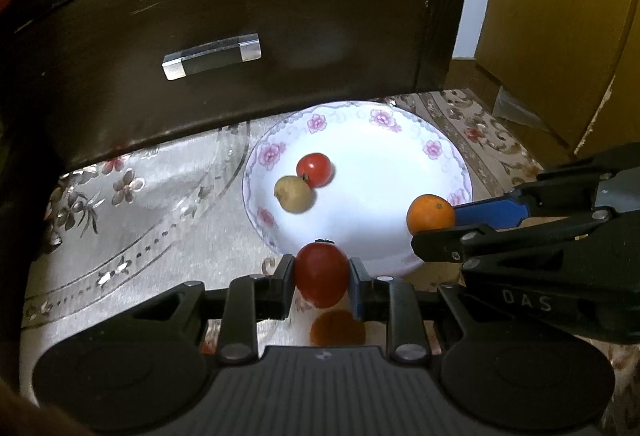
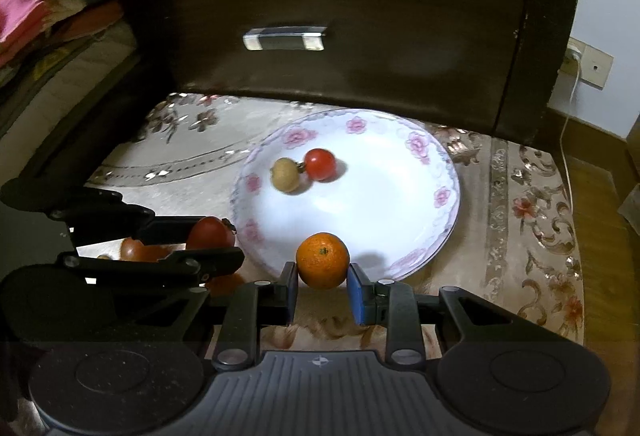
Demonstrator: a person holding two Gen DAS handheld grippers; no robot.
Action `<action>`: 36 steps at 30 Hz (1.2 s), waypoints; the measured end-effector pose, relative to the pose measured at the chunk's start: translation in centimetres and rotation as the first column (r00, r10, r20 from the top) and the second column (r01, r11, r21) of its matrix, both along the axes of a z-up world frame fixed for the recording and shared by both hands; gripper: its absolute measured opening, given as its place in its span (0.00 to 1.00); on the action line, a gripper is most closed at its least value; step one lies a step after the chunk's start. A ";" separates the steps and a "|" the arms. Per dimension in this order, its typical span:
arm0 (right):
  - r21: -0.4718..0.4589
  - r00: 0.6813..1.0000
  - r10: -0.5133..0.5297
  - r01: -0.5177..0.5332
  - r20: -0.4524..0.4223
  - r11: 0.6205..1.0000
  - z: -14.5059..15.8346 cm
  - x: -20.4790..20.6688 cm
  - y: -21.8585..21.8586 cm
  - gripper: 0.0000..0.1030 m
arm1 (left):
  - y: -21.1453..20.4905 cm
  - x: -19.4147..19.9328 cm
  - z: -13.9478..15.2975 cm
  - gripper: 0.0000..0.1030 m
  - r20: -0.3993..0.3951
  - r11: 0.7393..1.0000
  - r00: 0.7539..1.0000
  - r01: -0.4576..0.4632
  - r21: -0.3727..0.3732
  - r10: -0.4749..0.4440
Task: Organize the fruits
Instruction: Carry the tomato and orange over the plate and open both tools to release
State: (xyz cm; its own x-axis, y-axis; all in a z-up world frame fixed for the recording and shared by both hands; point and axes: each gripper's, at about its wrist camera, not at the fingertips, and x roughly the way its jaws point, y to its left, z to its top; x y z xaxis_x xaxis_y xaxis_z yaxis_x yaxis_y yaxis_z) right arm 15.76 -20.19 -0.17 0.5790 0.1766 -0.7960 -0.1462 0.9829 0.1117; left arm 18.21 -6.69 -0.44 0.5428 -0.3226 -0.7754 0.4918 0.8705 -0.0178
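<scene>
A white plate with pink flowers [image 1: 400, 140] [image 2: 400, 204] holds a small red tomato [image 1: 315, 169] [image 2: 319, 164] touching a yellowish-brown fruit [image 1: 293, 194] [image 2: 285, 174]. My left gripper [image 1: 322, 278] is shut on a larger red tomato [image 1: 321, 273] just before the plate's near rim; it also shows in the right wrist view [image 2: 210, 234]. My right gripper [image 2: 322, 278] is shut on an orange [image 2: 322, 265] at the plate's near rim. In the left wrist view the orange [image 1: 431, 213] sits over the plate's right rim.
A dark wooden drawer front with a metal handle [image 1: 212, 55] [image 2: 284, 37] stands right behind the plate. A clear glass plate [image 1: 132, 204] lies on the floral cloth to the left. More fruit [image 2: 134, 249] lies behind the left gripper. A wall socket with cable [image 2: 572, 56] is at right.
</scene>
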 end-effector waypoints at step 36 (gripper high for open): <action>-0.023 0.998 -0.058 0.058 0.013 0.998 -1.4 3.0 -1.7 0.27 | -1.4 2.6 -1.3 0.32 -0.014 1.000 1.000 -0.019 0.000 0.019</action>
State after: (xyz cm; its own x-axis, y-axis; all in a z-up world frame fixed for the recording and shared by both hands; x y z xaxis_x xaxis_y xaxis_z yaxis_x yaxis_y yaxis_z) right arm 18.74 -21.90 -1.56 0.5976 0.1238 -0.7921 -0.0904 0.9921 0.0869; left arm 20.78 -8.11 -1.73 0.5382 -0.3127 -0.7826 0.4750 0.8796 -0.0248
